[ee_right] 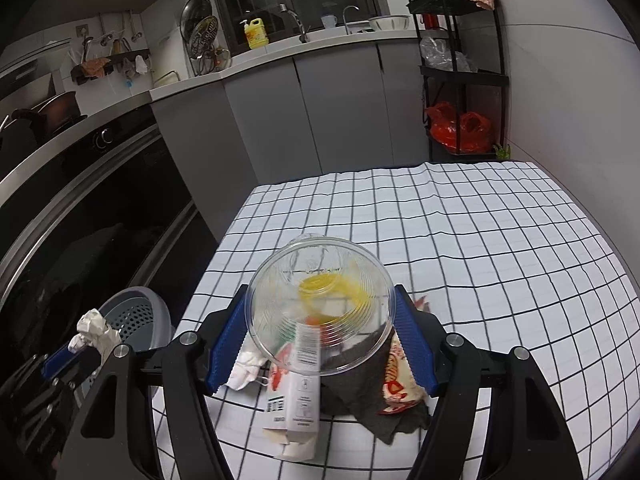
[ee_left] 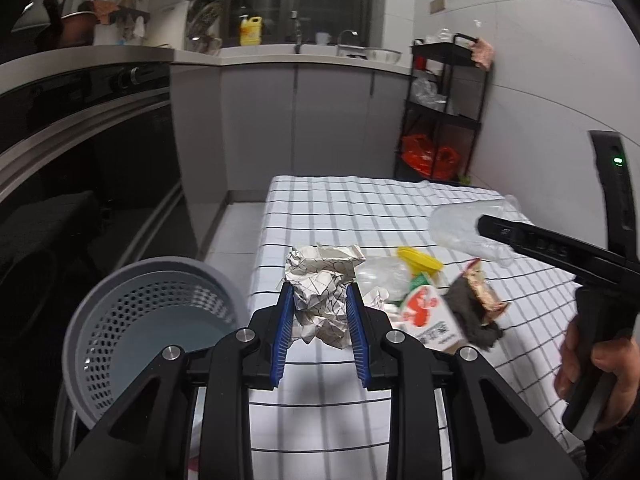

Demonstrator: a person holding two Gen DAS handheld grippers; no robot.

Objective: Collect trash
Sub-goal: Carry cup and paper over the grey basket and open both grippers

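Crumpled paper (ee_left: 320,300) in left gripper (ee_left: 320,296), clear cup (ee_right: 320,304) in right gripper (ee_right: 320,308)

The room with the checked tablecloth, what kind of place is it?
Most likely a home kitchen. A curved metal tap stands on the pale countertop, a yellow plastic detergent bottle sits by the dark window, and a black built-in oven fills the left side.

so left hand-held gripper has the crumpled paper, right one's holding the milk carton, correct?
Not the carton. The right hand-held gripper holds a clear plastic cup, as the right wrist view shows; the carton lies on the table. The left hand-held gripper does hold the crumpled paper.
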